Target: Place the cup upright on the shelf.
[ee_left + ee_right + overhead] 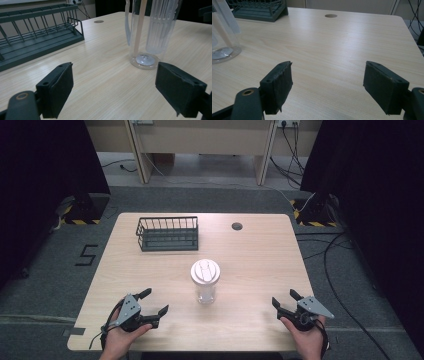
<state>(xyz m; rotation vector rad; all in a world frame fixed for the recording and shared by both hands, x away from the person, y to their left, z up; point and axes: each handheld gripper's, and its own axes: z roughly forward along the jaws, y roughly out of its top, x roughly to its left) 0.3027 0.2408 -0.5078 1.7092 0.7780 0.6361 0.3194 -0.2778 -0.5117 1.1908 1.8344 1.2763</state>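
My left gripper (pixel 154 302) and right gripper (pixel 283 298) are black plastic, each topped by a grey three-cornered plate with small dark screws. Each has two blocky jaws faced with dark pads (pixel 64 86), frayed at the edges. Brass-ringed holes sit at the jaw bases. Black cables trail back past my bare wrists.

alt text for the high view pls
A clear lidded tumbler stands upright mid-table between two hand-held tools, the left tool and right tool, both open and apart from it. A dark wire basket sits behind on the wooden table.
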